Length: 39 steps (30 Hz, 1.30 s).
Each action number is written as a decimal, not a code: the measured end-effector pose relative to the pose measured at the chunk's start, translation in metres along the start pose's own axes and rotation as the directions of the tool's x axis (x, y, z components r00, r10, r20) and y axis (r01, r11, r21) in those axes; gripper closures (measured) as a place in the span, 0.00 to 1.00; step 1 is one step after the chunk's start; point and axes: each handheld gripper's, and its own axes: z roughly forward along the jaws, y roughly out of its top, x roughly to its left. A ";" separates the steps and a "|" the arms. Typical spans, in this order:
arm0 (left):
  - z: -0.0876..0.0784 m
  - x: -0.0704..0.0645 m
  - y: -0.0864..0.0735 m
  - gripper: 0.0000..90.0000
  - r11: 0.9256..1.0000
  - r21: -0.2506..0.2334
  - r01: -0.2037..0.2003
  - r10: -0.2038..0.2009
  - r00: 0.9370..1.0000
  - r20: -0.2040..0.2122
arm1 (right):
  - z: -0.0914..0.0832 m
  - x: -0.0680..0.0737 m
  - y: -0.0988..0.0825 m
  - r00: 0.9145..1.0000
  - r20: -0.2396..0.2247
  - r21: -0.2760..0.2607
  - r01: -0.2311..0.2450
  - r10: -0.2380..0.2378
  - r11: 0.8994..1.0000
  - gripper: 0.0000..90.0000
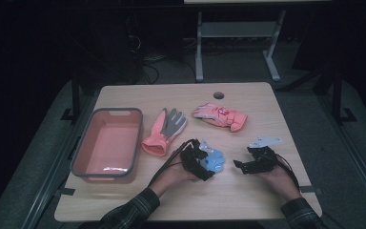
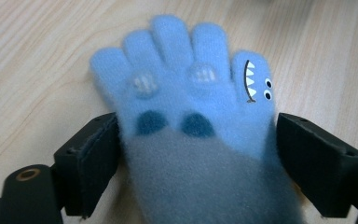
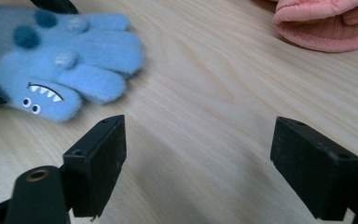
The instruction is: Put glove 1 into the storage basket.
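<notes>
One blue glove (image 1: 214,161) is lying flat on the wooden table (image 1: 248,198), near the front edge and roughly midway across, its fingers pointing away from the left gripper (image 1: 201,160). In the left gripper view the glove (image 2: 191,107) is sitting between the two black jaws, its grey cuff nearest the camera, dark blue spots on the back, and a little toothy face with two eyes on the outermost finger. The jaws are standing wide on either side of the cuff, brushing the fluff at most and not squeezing it. A hand in a checked sleeve is gripping that tool from below.

Just to the right, the right gripper (image 1: 240,165) is hovering over bare table, apart from the glove, with its jaws spread wide and nothing between them; the right gripper view is showing the glove (image 3: 65,60) off to one side, face finger nearest.

Farther back, a pink and grey glove (image 1: 164,129) is lying beside a pink bin (image 1: 106,143) with a grey rim at the left of the table. Behind the blue glove, well apart, a pink mitten (image 1: 219,116) is resting near a round cable hole (image 1: 218,95)
</notes>
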 end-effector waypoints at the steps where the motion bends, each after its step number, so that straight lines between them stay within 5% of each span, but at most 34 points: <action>1: 0.000 -0.001 0.000 0.19 1.000 0.000 -0.007 0.007 1.000 -0.008 | 0.000 0.000 0.000 1.000 0.006 0.001 0.002 -0.002 1.000 0.19; 18: -0.010 -0.001 -0.004 0.79 1.000 -0.016 -0.021 0.021 0.999 0.030 | 0.011 0.002 -0.003 1.000 0.021 0.026 0.001 -0.002 1.000 0.15; 26: -0.016 0.005 -0.005 0.84 0.999 -0.031 0.034 -0.032 0.997 0.071 | 0.012 0.002 -0.006 1.000 0.011 0.000 0.008 -0.008 1.000 0.13; 39: -0.043 0.010 -0.002 0.85 0.995 -0.068 0.068 -0.061 0.993 0.101 | 0.013 0.002 -0.006 1.000 0.007 0.001 0.009 -0.009 1.000 0.11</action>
